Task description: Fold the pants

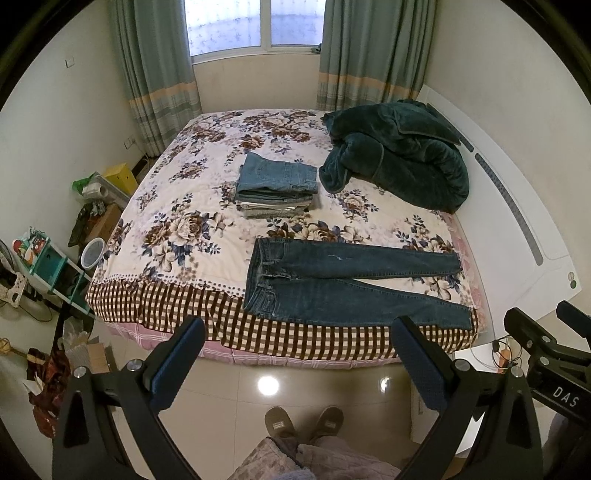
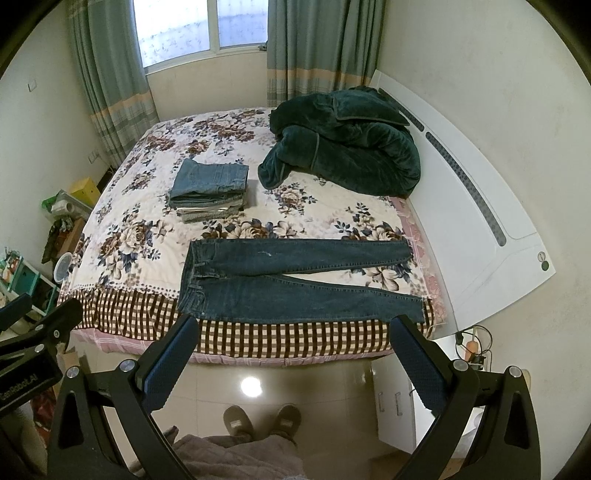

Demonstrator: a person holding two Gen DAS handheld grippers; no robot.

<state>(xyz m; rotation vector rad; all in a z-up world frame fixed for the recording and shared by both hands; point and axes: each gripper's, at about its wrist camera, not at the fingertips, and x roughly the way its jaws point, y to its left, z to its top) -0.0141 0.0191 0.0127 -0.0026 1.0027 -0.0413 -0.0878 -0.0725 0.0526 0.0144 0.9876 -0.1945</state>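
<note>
Lying beyond both open jaws, jeans [image 1: 343,280].

You're in a small bedroom: cream walls [image 1: 55,122], a bright window [image 1: 255,26] flanked by grey-green curtains [image 1: 155,74], glossy tile floor [image 1: 295,384] bouncing a ceiling light, a floral-quilted bed [image 1: 207,155] with white headboard [image 1: 517,221], cluttered shelves [image 1: 55,266] on your left.

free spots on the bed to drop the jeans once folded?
Bare quilt left of the folded stack, out to the bed's left edge. A narrower strip lies between stack and flat jeans. Also the far end, near the curtains. Crowded: the green blanket fills the far right, and the jeans span the near edge.
</note>
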